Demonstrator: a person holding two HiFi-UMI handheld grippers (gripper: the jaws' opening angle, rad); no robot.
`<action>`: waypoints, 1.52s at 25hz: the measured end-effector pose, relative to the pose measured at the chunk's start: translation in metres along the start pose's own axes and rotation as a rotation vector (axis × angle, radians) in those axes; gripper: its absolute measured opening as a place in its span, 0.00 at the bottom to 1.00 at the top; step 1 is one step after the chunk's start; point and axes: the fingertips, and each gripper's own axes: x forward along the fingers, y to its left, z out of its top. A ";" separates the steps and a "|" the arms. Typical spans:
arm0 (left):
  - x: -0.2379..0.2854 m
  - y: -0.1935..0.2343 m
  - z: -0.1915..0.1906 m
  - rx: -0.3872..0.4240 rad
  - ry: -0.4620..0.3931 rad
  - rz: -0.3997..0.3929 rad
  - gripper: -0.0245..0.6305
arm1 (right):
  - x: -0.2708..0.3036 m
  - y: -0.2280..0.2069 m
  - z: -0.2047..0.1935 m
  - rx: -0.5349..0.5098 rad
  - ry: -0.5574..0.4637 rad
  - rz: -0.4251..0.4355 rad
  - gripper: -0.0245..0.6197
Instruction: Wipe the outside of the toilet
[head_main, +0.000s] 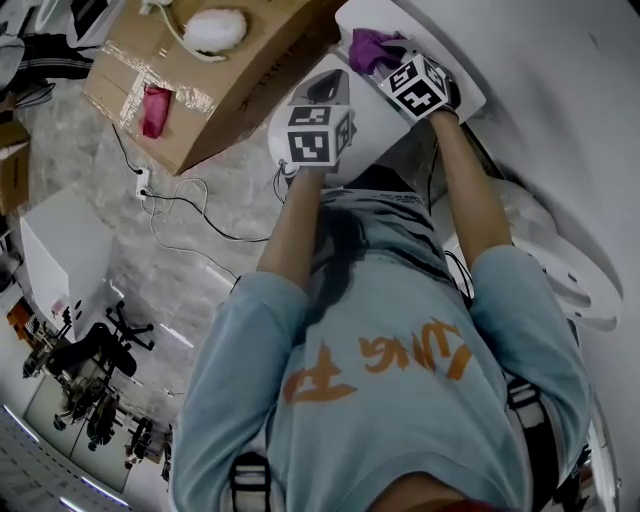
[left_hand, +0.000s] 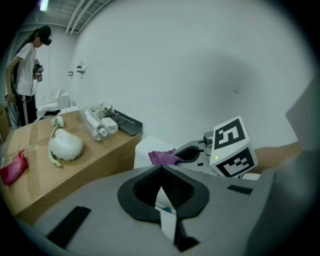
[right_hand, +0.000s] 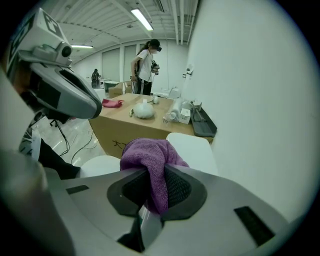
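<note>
The white toilet tank stands against the wall, with the seat and bowl below it. My right gripper is shut on a purple cloth held over the tank lid. In the right gripper view the cloth bunches out between the jaws of the right gripper, above the lid and beside the bowl. My left gripper hovers just left of it. In the left gripper view the left gripper is shut on nothing, pointing at the cloth and the tank.
A large cardboard box stands left of the toilet and carries a white fluffy duster and a red item. Cables trail over the floor. A white box stands further left. A person stands beyond the box.
</note>
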 end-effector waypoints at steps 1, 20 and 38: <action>0.000 -0.002 0.000 0.003 0.003 -0.004 0.07 | -0.002 0.001 -0.001 0.004 -0.002 -0.001 0.14; 0.006 -0.029 -0.005 0.062 0.043 -0.064 0.07 | -0.039 0.005 -0.035 0.174 -0.054 -0.031 0.15; 0.020 -0.070 -0.017 0.183 0.126 -0.164 0.07 | -0.085 0.001 -0.085 0.361 -0.099 -0.137 0.15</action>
